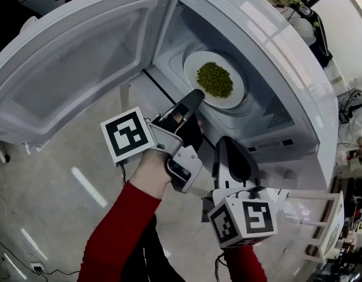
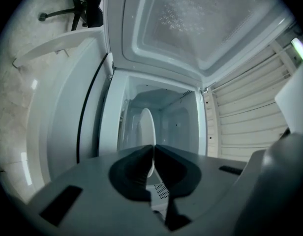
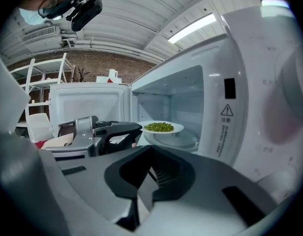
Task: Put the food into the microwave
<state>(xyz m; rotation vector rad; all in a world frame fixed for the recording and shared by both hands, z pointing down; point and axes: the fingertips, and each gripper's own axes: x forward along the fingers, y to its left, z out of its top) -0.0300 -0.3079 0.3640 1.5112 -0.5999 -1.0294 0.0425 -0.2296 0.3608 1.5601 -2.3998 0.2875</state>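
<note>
Setting the plate (image 1: 193,66) of green peas (image 1: 214,79) inside the microwave (image 1: 287,57), my left gripper (image 1: 195,94) clamps its rim. My right gripper (image 3: 151,154) is closed and empty. Next, I judge: unclamp, withdraw, swing the door (image 1: 81,57) closed.

At the tips of the left tongs (image 1: 195,94), a plate (image 1: 193,63) of green food (image 1: 214,79) sits inside the open microwave (image 1: 298,69). The right tongs (image 1: 227,143) hover beside them, outside it.

A black office chair (image 2: 73,9) stands at upper left; white shelves (image 3: 43,82) stand at left before a brick wall (image 3: 100,63).
</note>
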